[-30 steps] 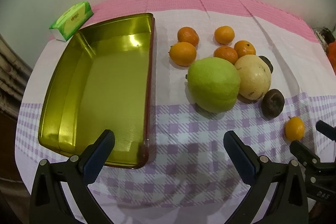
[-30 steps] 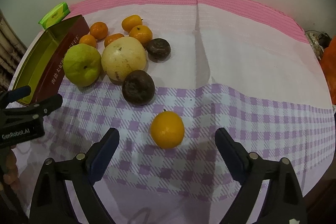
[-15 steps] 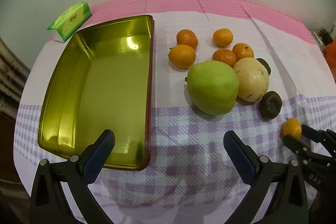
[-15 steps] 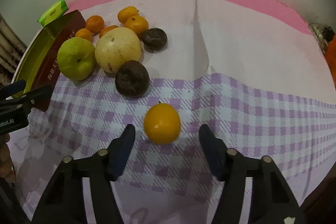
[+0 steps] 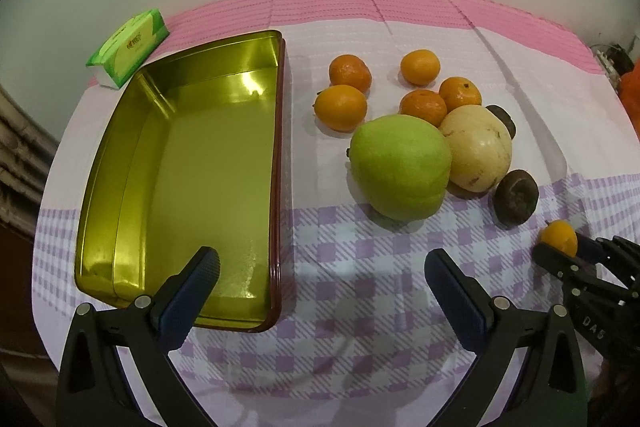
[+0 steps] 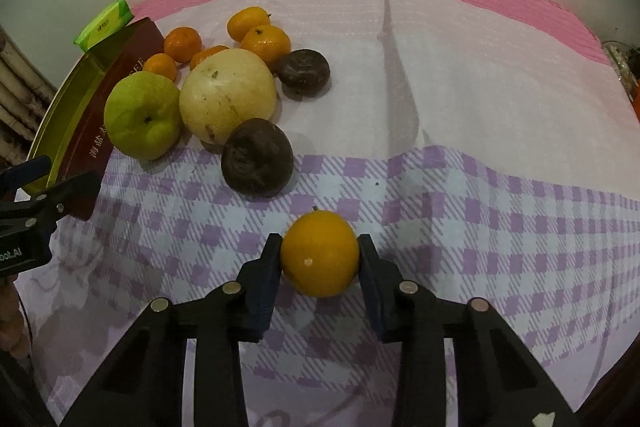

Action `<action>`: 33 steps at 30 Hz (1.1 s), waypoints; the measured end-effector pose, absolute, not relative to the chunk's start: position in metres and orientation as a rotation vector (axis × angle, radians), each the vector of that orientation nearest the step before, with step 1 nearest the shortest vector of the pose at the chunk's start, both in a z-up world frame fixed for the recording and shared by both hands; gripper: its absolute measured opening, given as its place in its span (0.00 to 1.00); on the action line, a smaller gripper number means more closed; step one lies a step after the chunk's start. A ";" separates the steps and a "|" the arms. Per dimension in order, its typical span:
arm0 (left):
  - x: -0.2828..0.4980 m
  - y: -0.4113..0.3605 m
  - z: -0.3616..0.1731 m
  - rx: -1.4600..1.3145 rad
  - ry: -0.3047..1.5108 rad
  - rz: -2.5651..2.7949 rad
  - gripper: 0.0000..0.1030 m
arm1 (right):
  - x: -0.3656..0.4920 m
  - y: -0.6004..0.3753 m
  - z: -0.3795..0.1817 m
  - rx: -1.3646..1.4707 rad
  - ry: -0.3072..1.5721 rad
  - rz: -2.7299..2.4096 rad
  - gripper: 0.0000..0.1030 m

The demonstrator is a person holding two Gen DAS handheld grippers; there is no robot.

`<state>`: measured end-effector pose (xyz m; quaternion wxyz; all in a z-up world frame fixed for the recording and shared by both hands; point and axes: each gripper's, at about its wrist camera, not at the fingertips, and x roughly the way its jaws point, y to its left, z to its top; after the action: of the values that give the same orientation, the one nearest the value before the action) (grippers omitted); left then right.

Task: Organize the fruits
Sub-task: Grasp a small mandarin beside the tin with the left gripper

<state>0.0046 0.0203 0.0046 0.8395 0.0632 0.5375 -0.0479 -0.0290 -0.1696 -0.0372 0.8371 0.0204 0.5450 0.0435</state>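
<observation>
At the far left a green tissue pack (image 5: pixel 130 47) lies on the pink edge of the tablecloth (image 5: pixel 360 267), just beyond the far end of a gold tin tray (image 5: pixel 120 155), which holds nothing. The left gripper (image 5: pixel 320 275) hangs over the tray's near right corner with its jaws spread wide and nothing between them. To the right of the tray sits a cluster of fruit: five small oranges (image 5: pixel 340 107) at the far side, then a green guava (image 5: pixel 400 167) touching a pale yellow melon (image 5: pixel 480 147), with two dark brown fruits (image 5: pixel 516 197) just beside the melon, one nearer and one farther. Nearer and farthest right, apart from the cluster, a lone orange (image 6: pixel 319 253) rests on the purple checked part of the cloth. The right gripper (image 6: pixel 319 259) has just been closing, and its pads (image 6: pixel 268 267) now press on both sides of that orange.
</observation>
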 end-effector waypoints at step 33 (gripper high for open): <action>0.107 0.011 0.061 0.144 1.174 -0.125 0.93 | -0.027 -0.170 -0.037 0.064 1.147 0.102 0.34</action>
<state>0.1074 0.0113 0.0605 0.8284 0.0676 0.5528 -0.0589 -0.0269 -0.1699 -0.0368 0.8384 0.0301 0.5421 0.0483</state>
